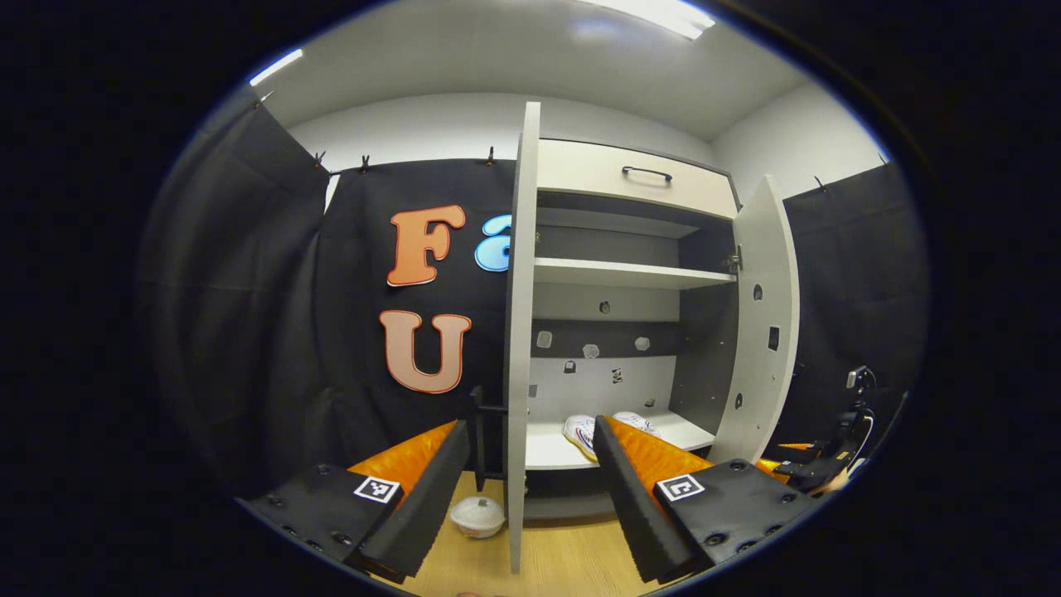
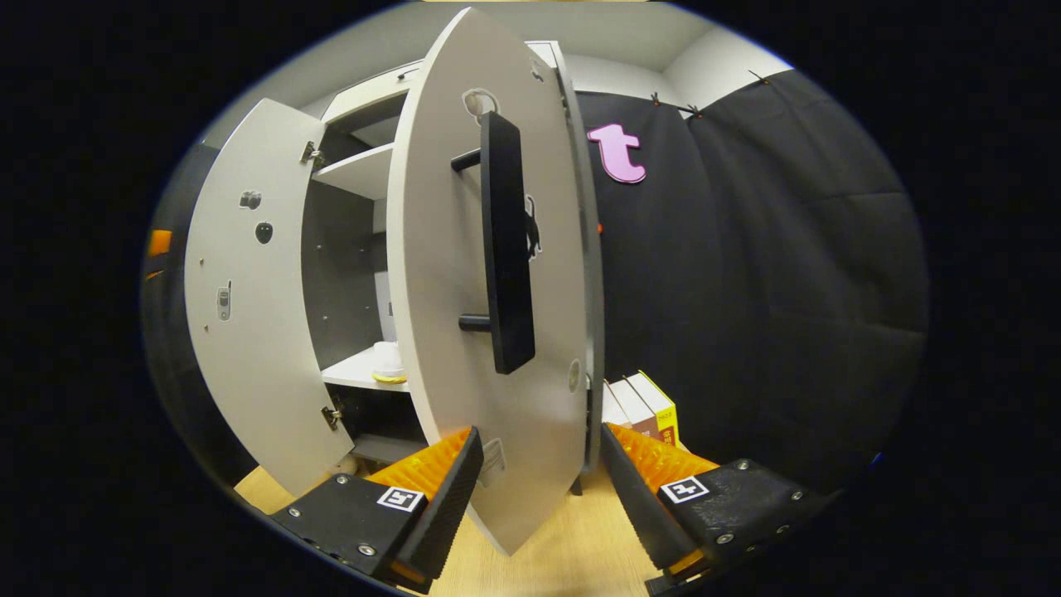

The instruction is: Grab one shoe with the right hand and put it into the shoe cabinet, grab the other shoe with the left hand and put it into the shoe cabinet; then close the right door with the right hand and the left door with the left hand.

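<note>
the shoe cabinet (image 1: 634, 178) stood with both doors open. in the left gripper view the left door (image 1: 522, 332) was seen nearly edge-on, running down between the fingers of the left gripper (image 1: 530, 473), whose jaws were spread wide and pressed on nothing. whether either finger touched the door could not be told. the door's dark handle (image 1: 478, 439) showed on its outer face, just beside the left finger. the right door (image 1: 763, 323) stood swung outward on the far side. two pale shoes (image 1: 584, 431) lay side by side on the bottom shelf (image 1: 551, 452) inside the cabinet, partly hidden behind the right finger. a middle shelf (image 1: 622, 272) sat above, and a drawer front with a dark pull (image 1: 646, 172) capped the unit. a small white round object (image 1: 477, 516) rested on the wooden floor (image 1: 564, 564) just outside the left door. the other gripper showed far off at the right edge.

in the right gripper view the right gripper (image 2: 537, 477) was likewise wide open, its fingers straddling the lower edge of the right door without closing on it. the long dark handle (image 2: 504, 240) stood upright on the door's outer face. some boxes (image 2: 642, 406) stood on the floor against the booth wall, beside the cabinet.
</note>
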